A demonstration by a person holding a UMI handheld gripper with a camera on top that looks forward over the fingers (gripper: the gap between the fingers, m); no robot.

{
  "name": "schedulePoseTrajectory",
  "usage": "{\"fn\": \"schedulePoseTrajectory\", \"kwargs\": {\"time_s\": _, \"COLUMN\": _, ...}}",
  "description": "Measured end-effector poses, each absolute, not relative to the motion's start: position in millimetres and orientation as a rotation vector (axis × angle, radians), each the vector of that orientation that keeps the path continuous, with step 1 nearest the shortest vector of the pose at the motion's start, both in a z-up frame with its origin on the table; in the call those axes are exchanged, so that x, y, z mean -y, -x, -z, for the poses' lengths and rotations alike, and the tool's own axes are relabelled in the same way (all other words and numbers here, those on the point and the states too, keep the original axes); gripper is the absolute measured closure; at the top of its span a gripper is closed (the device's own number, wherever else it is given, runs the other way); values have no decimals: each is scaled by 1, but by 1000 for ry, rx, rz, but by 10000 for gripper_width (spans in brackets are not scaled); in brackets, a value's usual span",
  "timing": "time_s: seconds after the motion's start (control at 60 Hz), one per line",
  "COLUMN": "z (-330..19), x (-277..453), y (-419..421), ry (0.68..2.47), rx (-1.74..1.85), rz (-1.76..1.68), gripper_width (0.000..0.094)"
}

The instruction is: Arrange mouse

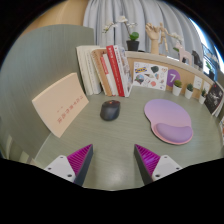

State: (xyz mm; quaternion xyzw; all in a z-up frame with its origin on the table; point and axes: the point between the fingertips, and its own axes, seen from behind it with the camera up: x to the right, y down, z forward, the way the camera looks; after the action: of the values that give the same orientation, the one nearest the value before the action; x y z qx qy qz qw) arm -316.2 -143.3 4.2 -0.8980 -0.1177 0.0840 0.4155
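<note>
The gripper (112, 163) is seen at the bottom of the frame, with its 2 fingers held well apart and nothing between them. A magenta pad (79, 160) is shown on the inner face of the left finger, and a second one on the right finger (149, 158). Only the bare green table (112, 140) is visible in the gap.

The mouse (110, 110), dark grey, is placed on the table in the centre of the frame, beyond the fingers and well apart from them. It is not touched by either finger. To the right of it, near but not touching, a purple mouse pad (166, 119) with a raised wrist rest is laid flat on the table. To the left of the mouse, in the left part of the frame, a pale peach board (63, 103) is lying at a tilt.

Behind the mouse, in the upper centre, a row of upright books (108, 70) is standing. To the right of them a printed card (150, 73) with small pictures is leaning. A potted plant (132, 41) is seen higher up, and some small pots (190, 89) are lined at the upper right; their details cannot be told.
</note>
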Motion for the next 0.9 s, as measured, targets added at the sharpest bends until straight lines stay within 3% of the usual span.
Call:
{"fn": "schedulePoseTrajectory", "kwargs": {"time_s": 0.45, "z": 13, "x": -16, "y": 379, "ry": 2264, "rx": 225, "rz": -165, "gripper_width": 125}}
{"fn": "schedulePoseTrajectory", "kwargs": {"time_s": 0.533, "z": 15, "x": -31, "y": 377, "ry": 2270, "rx": 219, "rz": -121, "gripper_width": 228}}
{"fn": "schedulePoseTrajectory", "kwargs": {"time_s": 0.617, "z": 16, "x": -38, "y": 374, "ry": 2284, "rx": 197, "rz": -97, "gripper_width": 414}}
{"fn": "schedulePoseTrajectory", "kwargs": {"time_s": 0.717, "z": 16, "x": -39, "y": 372, "ry": 2292, "rx": 171, "rz": -88, "gripper_width": 439}}
{"fn": "schedulePoseTrajectory", "kwargs": {"time_s": 0.9, "z": 17, "x": -39, "y": 372, "ry": 2304, "rx": 165, "rz": -80, "gripper_width": 605}}
